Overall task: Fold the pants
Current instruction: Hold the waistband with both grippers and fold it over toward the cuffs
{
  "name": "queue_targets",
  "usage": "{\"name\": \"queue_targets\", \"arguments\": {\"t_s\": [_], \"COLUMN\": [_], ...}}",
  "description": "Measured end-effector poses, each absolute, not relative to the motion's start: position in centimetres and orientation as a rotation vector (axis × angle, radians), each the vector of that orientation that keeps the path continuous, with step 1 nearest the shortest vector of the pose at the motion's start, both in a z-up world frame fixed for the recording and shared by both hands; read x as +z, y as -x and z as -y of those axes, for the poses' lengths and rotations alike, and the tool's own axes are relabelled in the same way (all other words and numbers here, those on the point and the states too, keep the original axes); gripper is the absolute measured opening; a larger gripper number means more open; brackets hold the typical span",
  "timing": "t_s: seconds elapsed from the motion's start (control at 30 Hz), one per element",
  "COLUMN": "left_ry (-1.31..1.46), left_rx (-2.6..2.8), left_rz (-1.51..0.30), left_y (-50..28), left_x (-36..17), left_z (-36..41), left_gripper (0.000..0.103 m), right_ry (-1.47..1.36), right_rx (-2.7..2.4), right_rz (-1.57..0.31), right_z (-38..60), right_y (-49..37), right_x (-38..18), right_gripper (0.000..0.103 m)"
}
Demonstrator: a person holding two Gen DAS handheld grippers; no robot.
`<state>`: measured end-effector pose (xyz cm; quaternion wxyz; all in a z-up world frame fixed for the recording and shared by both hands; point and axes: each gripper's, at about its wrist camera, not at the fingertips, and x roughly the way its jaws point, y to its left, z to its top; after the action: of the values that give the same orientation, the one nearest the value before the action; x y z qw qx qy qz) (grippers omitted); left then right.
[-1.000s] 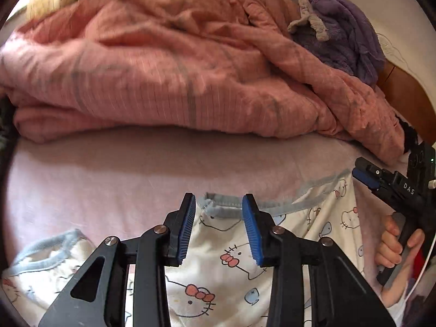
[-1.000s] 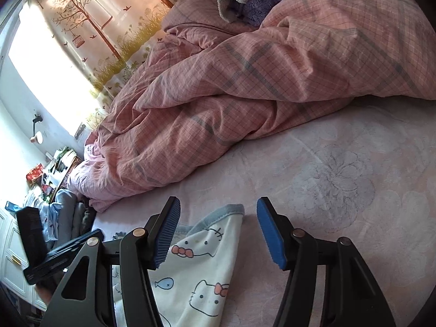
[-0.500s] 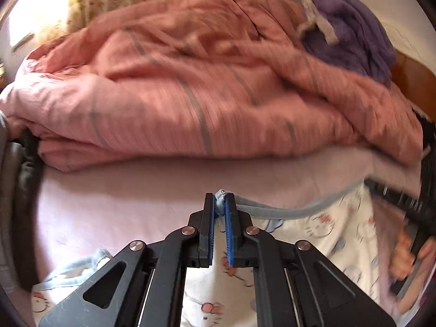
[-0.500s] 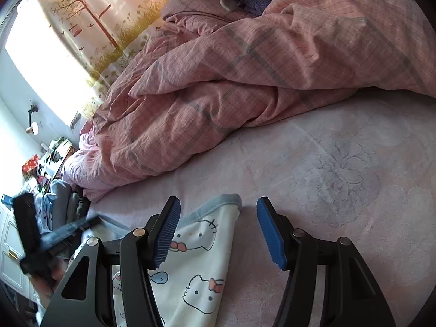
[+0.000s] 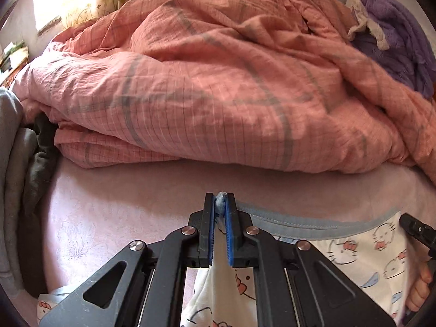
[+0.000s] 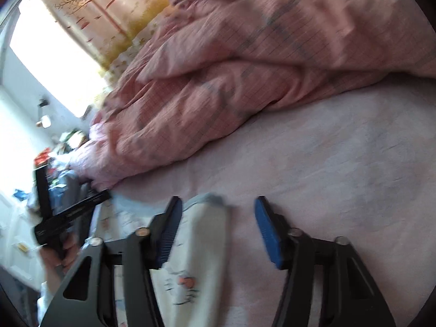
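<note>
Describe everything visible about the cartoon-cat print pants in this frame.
The pants are white, soft-looking fabric printed with cat faces, bows and blue shapes, edged by a pale blue band. They lie on the pink bedsheet. The left gripper is shut on the band's bunched edge; the right gripper is open over a corner.

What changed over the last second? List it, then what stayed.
The left claw closed on the blue waistband of the pants and lifted it, so the cloth now hangs between its fingers. The right claw stayed open astride the waistband's other corner. The pink duvet did not move.
</note>
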<state>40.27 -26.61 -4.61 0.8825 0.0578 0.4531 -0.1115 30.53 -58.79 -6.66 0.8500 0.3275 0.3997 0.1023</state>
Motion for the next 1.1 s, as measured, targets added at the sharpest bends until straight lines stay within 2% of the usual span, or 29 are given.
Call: {"name": "queue_targets", "arguments": {"t_s": [0.13, 0.17, 0.4, 0.5, 0.57, 0.63, 0.67, 0.73, 0.77, 0.83, 1.03, 1.1], "left_ry": [-0.136, -0.132, -0.082, -0.11, -0.154, -0.2, -0.201, -0.19, -0.175, -0.151, -0.165, -0.159], "left_rx": [-0.222, -0.231, -0.394, -0.344, -0.271, -0.2, -0.188, -0.206, -0.216, -0.226, -0.221, -0.224], "left_rz": [-0.938, -0.932, -0.775, -0.806, -0.839, -0.869, -0.896, -0.904, -0.888, -0.899, -0.893, -0.886], "left_y": [-40.0, -40.0, -37.8, -39.3, -40.7, -42.1, -42.6, -42.7, -42.5, -42.6, -42.2, -41.9], "left_x": [-4.9, -4.8, -0.3, -0.7, -2.2, -4.3, -5.5, -7.1, -6.9, -6.4, -6.2, -6.2], "left_z": [26.8, 26.8, 26.4, 27.3, 28.0, 28.3, 28.3, 27.8, 27.6, 27.3, 27.0, 27.0], "left_gripper": [0.006, 0.006, 0.006, 0.006, 0.006, 0.006, 0.006, 0.006, 0.006, 0.006, 0.007, 0.007], "right_ry": [-0.606, -0.61, -0.497, -0.453, -0.425, -0.404, -0.432, -0.505, -0.541, -0.614, -0.757, -0.778], "right_rx": [0.141, 0.137, 0.083, -0.032, -0.117, -0.214, -0.227, -0.185, -0.158, -0.108, 0.006, 0.118], "right_rz": [-0.879, -0.86, -0.441, -0.518, -0.623, -0.792, -0.842, -0.798, -0.774, -0.746, -0.718, -0.731], "right_z": [57.6, 57.7, 58.0, 57.7, 57.8, 58.4, 58.9, 59.7, 60.1, 60.8, 61.8, 61.1], "right_y": [-31.4, -31.2, -24.9, -26.3, -28.3, -30.5, -31.1, -30.6, -30.2, -30.1, -31.4, -32.5], "right_x": [-7.2, -6.9, 1.0, 0.6, -1.8, -4.6, -5.8, -5.5, -5.3, -5.5, -6.9, -7.0], "right_gripper": [0.006, 0.002, 0.001, 0.001, 0.002, 0.011, 0.011, 0.014, 0.03, 0.051, 0.05, 0.047]}}
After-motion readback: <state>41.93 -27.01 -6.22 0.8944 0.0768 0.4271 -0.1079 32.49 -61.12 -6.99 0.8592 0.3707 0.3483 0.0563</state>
